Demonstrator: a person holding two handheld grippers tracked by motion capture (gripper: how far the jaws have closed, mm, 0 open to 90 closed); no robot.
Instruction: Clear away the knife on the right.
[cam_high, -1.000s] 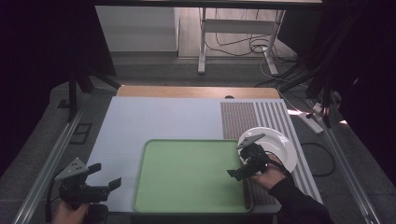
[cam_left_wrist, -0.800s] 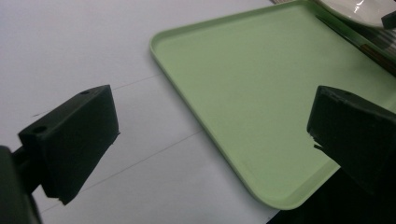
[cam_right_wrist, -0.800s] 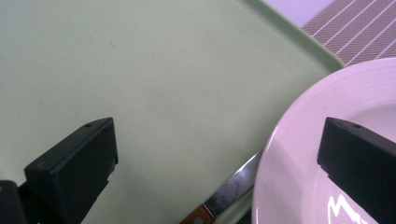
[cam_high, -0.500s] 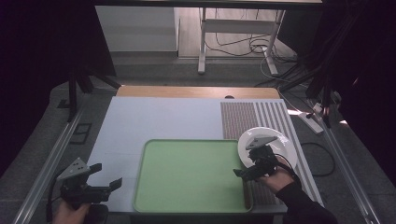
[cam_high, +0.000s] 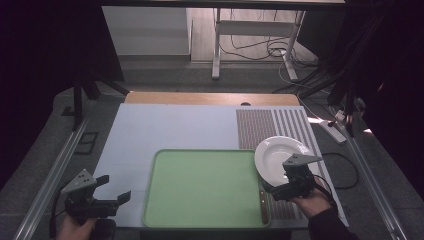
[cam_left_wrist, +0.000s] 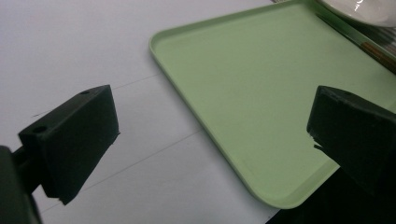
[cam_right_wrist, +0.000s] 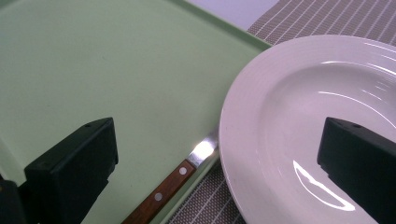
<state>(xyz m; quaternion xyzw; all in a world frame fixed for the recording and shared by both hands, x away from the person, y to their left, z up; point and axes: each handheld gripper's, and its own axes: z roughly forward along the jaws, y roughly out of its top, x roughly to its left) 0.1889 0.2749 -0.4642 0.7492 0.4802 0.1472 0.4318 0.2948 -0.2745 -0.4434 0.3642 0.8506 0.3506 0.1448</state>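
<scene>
A light green tray (cam_high: 205, 187) lies at the front middle of the table. A white plate (cam_high: 278, 156) rests on the striped mat (cam_high: 270, 125) at the right, its left rim reaching over the tray's right edge. A wooden-handled knife (cam_high: 263, 200) lies along that edge, its blade running under the plate. My right gripper (cam_high: 278, 190) hovers open just in front of the plate; in the right gripper view the plate's rim (cam_right_wrist: 261, 140) and the knife (cam_right_wrist: 173, 181) lie between its wide jaws. My left gripper (cam_high: 114, 188) is open over the white table, left of the tray (cam_left_wrist: 261, 93).
The pale table top (cam_high: 170, 130) stretches behind and left of the tray, with a wooden strip (cam_high: 210, 98) at its far edge. Metal rails run along both sides. A cable (cam_high: 345, 170) loops on the floor at the right.
My right gripper has drawn back to the right and toward the person, away from the tray's right edge. The left gripper, plate and knife have stayed put.
</scene>
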